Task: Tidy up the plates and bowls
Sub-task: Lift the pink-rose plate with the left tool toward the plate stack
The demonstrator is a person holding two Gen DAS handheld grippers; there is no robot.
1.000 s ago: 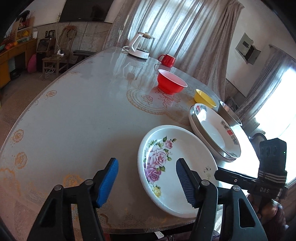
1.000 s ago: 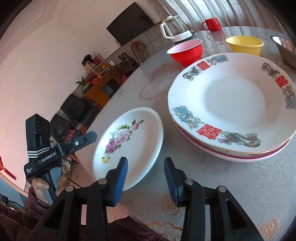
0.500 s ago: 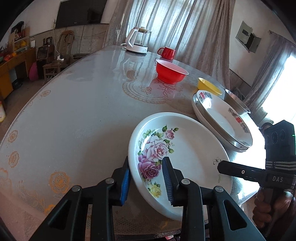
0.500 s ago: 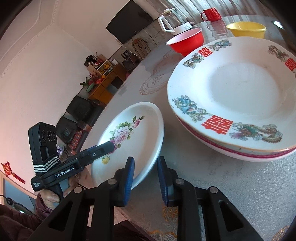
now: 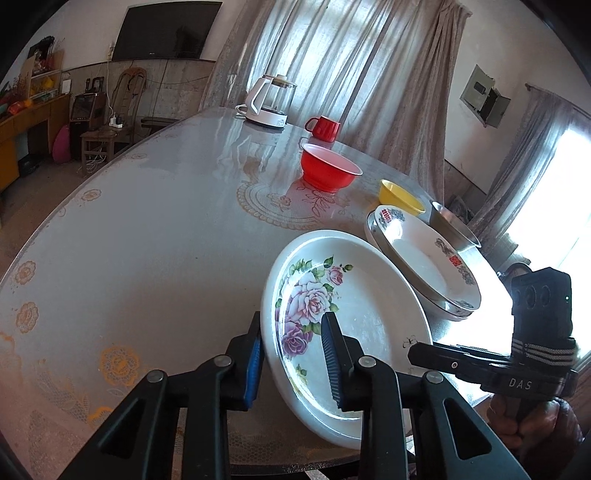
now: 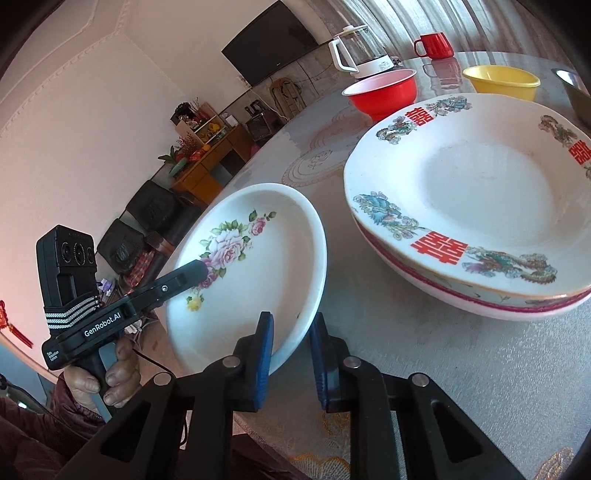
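Pinching opposite rims of the rose-patterned plate (image 5: 354, 325), the left gripper (image 5: 293, 354) and right gripper (image 6: 291, 356) had just been closing, tilting it off the bench (image 5: 147, 240), probably bound for the stacked plates (image 6: 476, 206).

Background items on and around the dining table

A white-based glass kettle (image 5: 272, 99) stands at the far end of the table (image 5: 147, 236), with a red mug (image 5: 324, 128) just beside it on the right. The table surface carries a lace-pattern cover with orange floral motifs under a glossy layer. A dark wall-mounted television (image 5: 168, 31) hangs above a wooden chair (image 5: 107, 129). Pale curtains (image 5: 332, 59) cover the window behind the kettle. A wooden cabinet (image 6: 207, 162) along the wall holds what appear to be fruit and plants; detail there is too small to confirm. A small wall box (image 5: 484, 98) hangs open on the right wall.
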